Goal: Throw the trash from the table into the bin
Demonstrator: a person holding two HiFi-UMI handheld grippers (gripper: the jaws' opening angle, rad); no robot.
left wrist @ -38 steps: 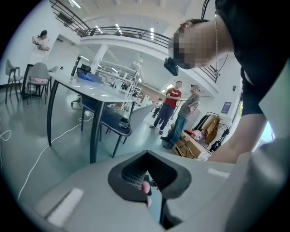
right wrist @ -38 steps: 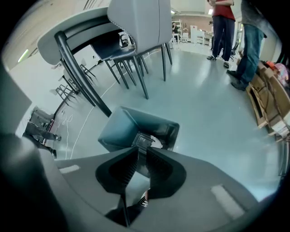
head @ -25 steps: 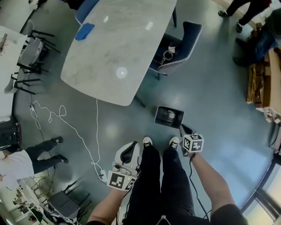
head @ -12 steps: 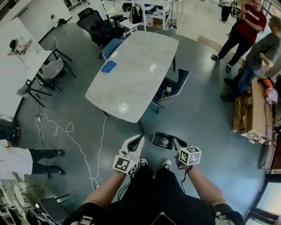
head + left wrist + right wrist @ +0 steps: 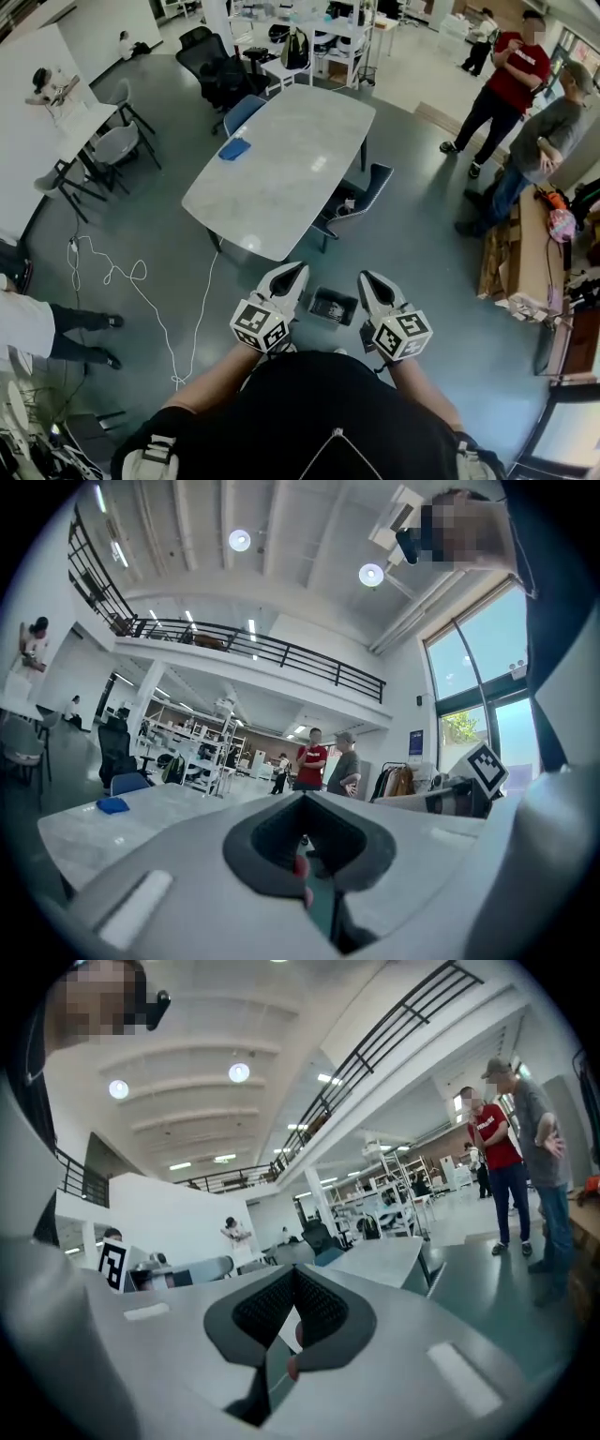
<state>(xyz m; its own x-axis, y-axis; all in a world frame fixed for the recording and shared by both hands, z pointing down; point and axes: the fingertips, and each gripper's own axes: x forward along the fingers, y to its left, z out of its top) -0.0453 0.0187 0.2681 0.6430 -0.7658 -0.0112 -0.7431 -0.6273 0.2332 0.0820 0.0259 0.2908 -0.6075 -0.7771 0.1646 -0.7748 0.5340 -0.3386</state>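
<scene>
Both grippers have come up from beside the legs in the last second. The left gripper (image 5: 296,271) and right gripper (image 5: 367,279) now sit raised at bottom centre, each with jaws pressed together on nothing. Just past them, on the floor, stands the bin (image 5: 349,302). The view has lifted too, so the table (image 5: 281,178) fills the middle, bare but for a blue item (image 5: 233,148) toward its upper-left edge. That is probably the trash left to fetch. Two people (image 5: 511,70) stand at upper right.
</scene>
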